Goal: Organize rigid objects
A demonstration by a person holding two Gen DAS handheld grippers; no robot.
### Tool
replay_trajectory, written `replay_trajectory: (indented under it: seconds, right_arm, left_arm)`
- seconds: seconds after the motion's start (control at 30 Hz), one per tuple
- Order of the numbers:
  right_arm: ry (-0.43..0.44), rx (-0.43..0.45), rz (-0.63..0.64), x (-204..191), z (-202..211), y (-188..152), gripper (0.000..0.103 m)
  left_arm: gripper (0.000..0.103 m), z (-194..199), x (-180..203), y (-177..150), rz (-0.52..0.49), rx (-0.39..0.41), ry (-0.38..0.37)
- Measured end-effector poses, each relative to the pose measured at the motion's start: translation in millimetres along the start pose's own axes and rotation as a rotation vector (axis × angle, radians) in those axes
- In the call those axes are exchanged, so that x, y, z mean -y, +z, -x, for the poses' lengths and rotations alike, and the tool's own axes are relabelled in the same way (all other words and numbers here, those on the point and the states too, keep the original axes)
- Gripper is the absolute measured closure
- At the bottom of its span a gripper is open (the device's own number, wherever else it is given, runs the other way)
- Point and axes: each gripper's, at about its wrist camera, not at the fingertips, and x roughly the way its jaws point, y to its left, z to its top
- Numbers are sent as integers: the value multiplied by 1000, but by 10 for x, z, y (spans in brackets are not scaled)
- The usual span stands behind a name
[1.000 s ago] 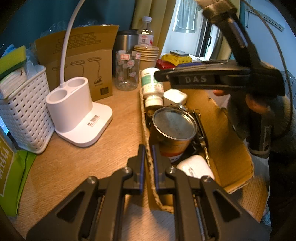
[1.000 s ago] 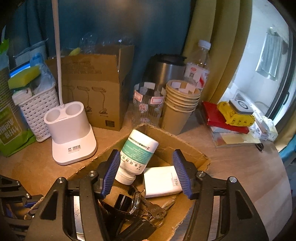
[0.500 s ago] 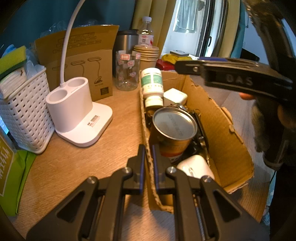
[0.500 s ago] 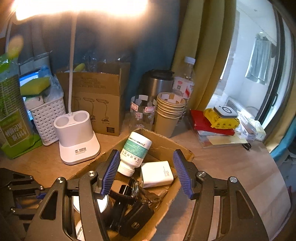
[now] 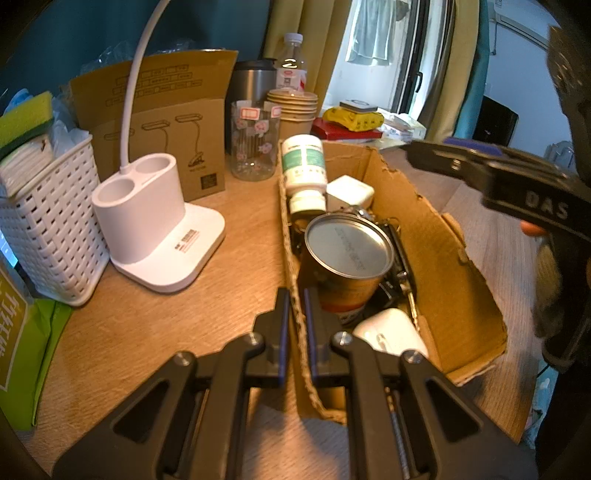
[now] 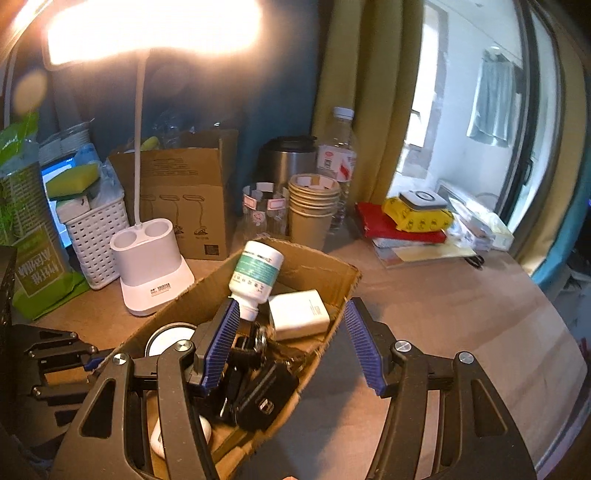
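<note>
In the left wrist view, lower centre, our left gripper [image 5: 294, 332] pinches the cardboard box [image 5: 436, 236] wall, while in the right wrist view our empty right gripper [image 6: 290, 341] gapes above it, liable to topple the leaning white bottle [image 6: 256, 275].

Both views bend hard at the edges, with dark rounded corners from the fisheye lenses; in the right wrist view the lamp head [image 6: 147, 29] burns out to a white-orange glare across the top left, with a pale flare spot beside it; daylight enters through the window [image 6: 476, 110] at right, overexposed and washed pale; the desk [image 5: 129, 325] glows warm in the left wrist view, its near edge soft; the can lid [image 5: 349, 245] shows a dull sheen.
</note>
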Motion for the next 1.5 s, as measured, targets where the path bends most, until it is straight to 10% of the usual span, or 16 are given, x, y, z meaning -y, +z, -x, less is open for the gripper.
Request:
replay_trajectory:
  seconds: [0.77, 0.97, 1.23, 1.5]
  right_arm:
    - [-172, 11, -185, 302, 715, -352, 40]
    - [-199, 43, -198, 307, 948, -300, 40]
    - [-223, 65, -206, 297, 1259, -337, 40]
    - [-244, 109, -204, 248, 1648, -327, 40]
  left_arm:
    - [92, -32, -16, 26, 3, -15, -11]
    - [81, 50, 4, 54, 6, 8, 18]
    - [29, 367, 47, 149, 8, 88, 47]
    - [15, 767, 212, 247, -33, 178, 63]
